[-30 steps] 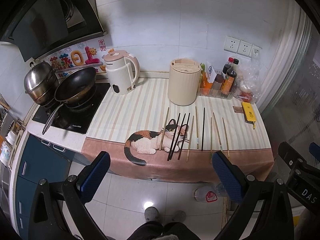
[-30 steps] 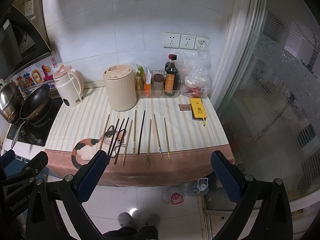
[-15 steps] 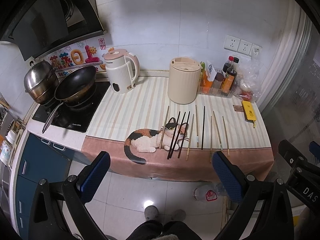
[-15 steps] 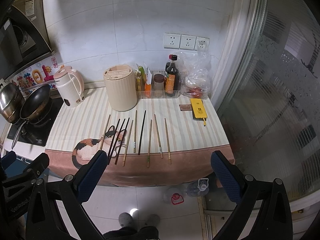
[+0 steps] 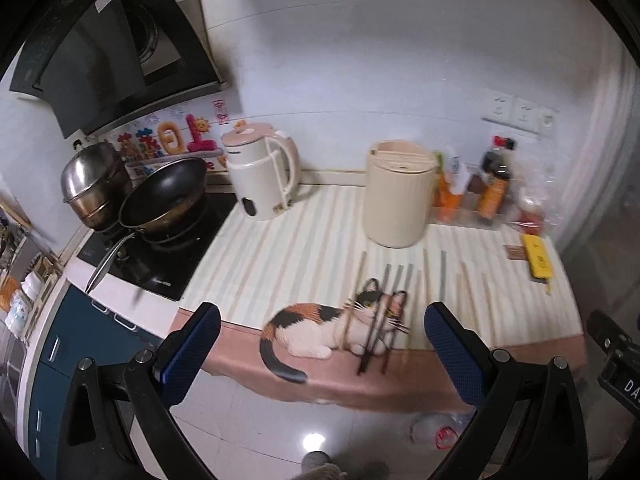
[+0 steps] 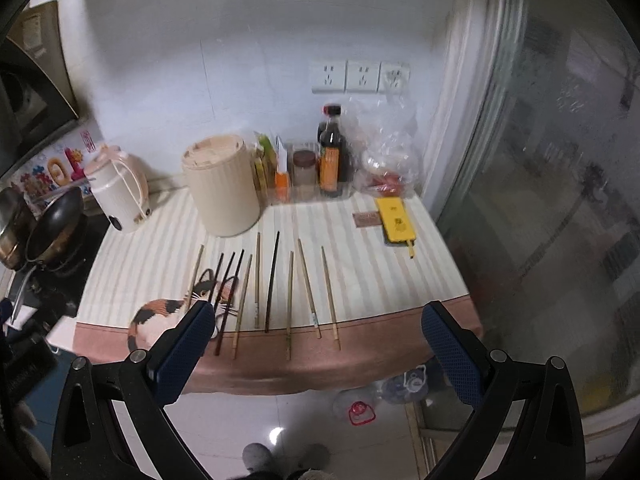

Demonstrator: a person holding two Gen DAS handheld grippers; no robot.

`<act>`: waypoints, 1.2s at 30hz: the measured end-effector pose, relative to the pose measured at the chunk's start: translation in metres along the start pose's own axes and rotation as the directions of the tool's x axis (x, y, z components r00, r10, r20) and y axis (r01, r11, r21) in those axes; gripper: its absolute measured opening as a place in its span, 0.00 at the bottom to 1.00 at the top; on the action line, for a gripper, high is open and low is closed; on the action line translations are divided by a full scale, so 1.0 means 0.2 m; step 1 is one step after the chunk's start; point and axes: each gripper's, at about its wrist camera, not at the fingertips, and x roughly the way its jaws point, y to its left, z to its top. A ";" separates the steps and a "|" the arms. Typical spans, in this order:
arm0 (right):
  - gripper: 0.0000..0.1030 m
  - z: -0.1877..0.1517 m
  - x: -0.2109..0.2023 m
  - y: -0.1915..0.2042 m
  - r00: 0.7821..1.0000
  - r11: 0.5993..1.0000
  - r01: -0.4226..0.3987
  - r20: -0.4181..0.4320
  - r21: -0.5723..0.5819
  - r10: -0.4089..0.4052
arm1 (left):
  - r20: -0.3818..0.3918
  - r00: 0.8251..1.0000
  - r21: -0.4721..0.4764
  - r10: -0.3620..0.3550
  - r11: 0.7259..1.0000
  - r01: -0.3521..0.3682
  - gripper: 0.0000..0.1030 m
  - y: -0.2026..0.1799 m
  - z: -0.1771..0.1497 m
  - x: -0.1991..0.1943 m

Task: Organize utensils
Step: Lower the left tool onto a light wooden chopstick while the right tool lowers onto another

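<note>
Several chopsticks [image 6: 272, 280], some dark and some bamboo, lie side by side on the striped counter cloth [image 6: 360, 264]; they also show in the left wrist view [image 5: 376, 320], across a printed cat [image 5: 320, 328]. A beige cylindrical utensil holder [image 6: 220, 188] stands behind them, also in the left wrist view [image 5: 396, 196]. My left gripper [image 5: 320, 344] is open and empty, in front of the counter edge. My right gripper [image 6: 316, 340] is open and empty, just before the near ends of the chopsticks.
A white kettle [image 5: 260, 176] stands left of the holder. A wok [image 5: 164, 196] and a steel pot [image 5: 94, 184] sit on the hob. Sauce bottles [image 6: 332, 156], a plastic bag [image 6: 384, 160] and a yellow case [image 6: 396, 220] are at the back right. A glass door [image 6: 560, 200] is on the right.
Both grippers have moved forward towards the counter; the chopsticks and holder appear larger and closer. Both stay open.
</note>
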 end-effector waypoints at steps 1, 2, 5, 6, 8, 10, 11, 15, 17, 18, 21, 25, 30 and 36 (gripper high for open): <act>1.00 0.00 0.05 0.00 1.000 1.000 0.010 -0.007 -0.006 -0.010 | -0.007 1.000 0.001 0.005 1.000 -0.005 1.00 0.00 0.00 0.04; 1.00 0.00 0.11 0.02 1.000 1.000 0.018 -0.018 -0.016 -0.019 | -0.012 1.000 0.001 0.010 1.000 -0.010 1.00 0.00 0.01 0.09; 1.00 0.01 0.31 0.07 0.998 0.999 0.029 -0.063 -0.041 -0.032 | -0.036 0.999 0.010 0.035 0.999 -0.035 1.00 -0.01 0.03 0.25; 1.00 0.01 0.35 0.09 0.997 0.998 0.030 -0.073 -0.048 -0.034 | -0.050 0.998 0.013 0.037 0.999 -0.036 1.00 -0.02 0.03 0.31; 1.00 0.02 0.46 0.15 0.995 0.997 0.029 -0.096 -0.068 -0.035 | -0.081 0.996 0.020 0.046 0.999 -0.044 1.00 -0.02 0.04 0.44; 1.00 0.01 0.57 0.20 0.992 0.997 0.022 -0.118 -0.077 -0.031 | -0.126 0.991 0.032 0.038 0.999 -0.034 1.00 -0.03 0.03 0.60; 0.97 0.01 0.63 0.23 0.991 0.997 0.012 -0.135 -0.078 -0.022 | -0.147 0.988 0.042 0.040 0.999 -0.034 1.00 -0.03 0.02 0.67; 0.73 0.02 0.91 0.31 0.971 0.997 -0.060 -0.237 -0.058 0.044 | -0.244 0.969 0.085 0.034 0.996 -0.013 1.00 -0.04 0.02 0.99; 0.64 0.02 1.04 0.32 0.955 0.997 -0.077 -0.290 -0.026 0.067 | -0.293 0.955 0.094 0.035 0.996 -0.007 1.00 -0.04 0.02 1.13; 0.62 0.02 1.13 0.32 0.942 0.997 -0.079 -0.327 -0.002 0.074 | -0.335 0.942 0.089 0.014 0.996 0.016 1.00 -0.04 0.01 1.22; 0.50 0.02 1.33 0.30 0.908 0.994 -0.084 -0.405 0.062 0.102 | -0.442 0.895 0.078 -0.059 0.992 0.103 0.95 -0.06 -0.02 1.45; 0.48 0.03 1.55 0.27 0.870 0.991 -0.056 -0.482 0.123 0.109 | -0.527 0.845 0.106 -0.089 0.980 0.169 0.83 -0.16 -0.07 1.66; 0.48 0.01 1.74 0.25 0.835 0.989 -0.021 -0.542 0.146 0.097 | -0.572 0.815 0.156 -0.087 0.965 0.213 0.69 -0.25 -0.09 1.80; 0.42 -0.09 1.87 0.28 0.767 0.991 -0.003 -0.636 0.133 0.088 | -0.558 0.827 0.208 -0.069 0.953 0.220 0.43 -0.30 -0.10 1.83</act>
